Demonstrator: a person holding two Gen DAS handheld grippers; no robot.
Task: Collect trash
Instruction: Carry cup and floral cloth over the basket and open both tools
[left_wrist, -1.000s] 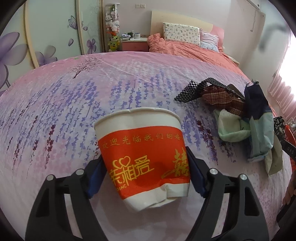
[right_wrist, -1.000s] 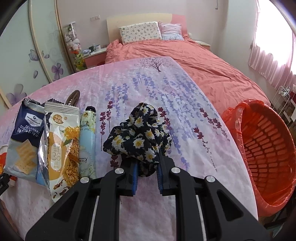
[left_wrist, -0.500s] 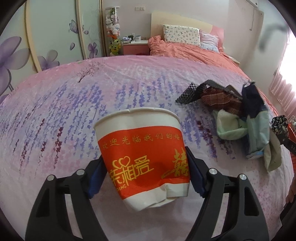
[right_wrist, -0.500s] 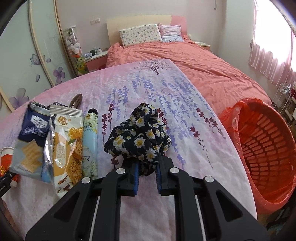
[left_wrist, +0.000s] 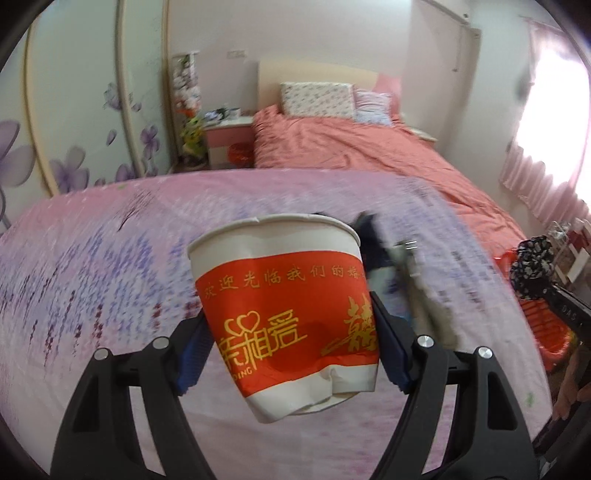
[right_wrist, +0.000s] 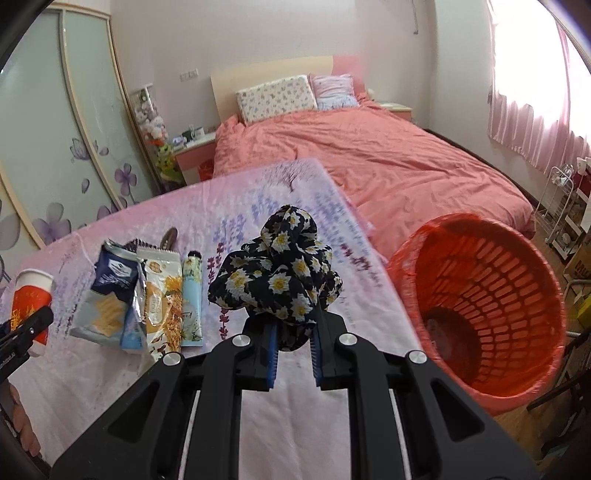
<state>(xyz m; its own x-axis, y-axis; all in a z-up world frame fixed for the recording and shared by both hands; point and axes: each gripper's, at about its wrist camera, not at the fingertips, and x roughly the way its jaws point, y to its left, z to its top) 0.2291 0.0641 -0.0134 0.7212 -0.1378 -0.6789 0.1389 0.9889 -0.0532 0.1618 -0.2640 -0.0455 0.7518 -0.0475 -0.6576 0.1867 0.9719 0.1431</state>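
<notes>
Room: a bedroom; a bed with a coral cover sits at the back, wardrobe doors with purple flower prints run along the left, and a pink curtain hangs at the bright window on the right.
Desk: the desk in front of you wears a pink cloth printed with lavender sprigs.
Left tool: your left tool has its jaws spread wide, and the blue pads press both sides of a paper cup.
Paper cup: white with a red band and gold lettering, dented near the base, tilted a little, and clear of the cloth. In the right wrist view it shows at the far left edge.
Right tool: your right tool has its jaws almost together, pinching a bunched scrunchie of dark fabric with white daisies. It sticks up above the fingertips.
Basket: an orange slatted basket with a red liner stands just off the right edge of the desk, lower than its top.
Snack packets: 2 packets lie flat on the cloth left of your right tool, a dark blue cracker bag and a yellow one, overlapping.
Tube: a pale blue tube lies just beside the yellow packet.
Blur: the left wrist view smears the things behind the cup.
</notes>
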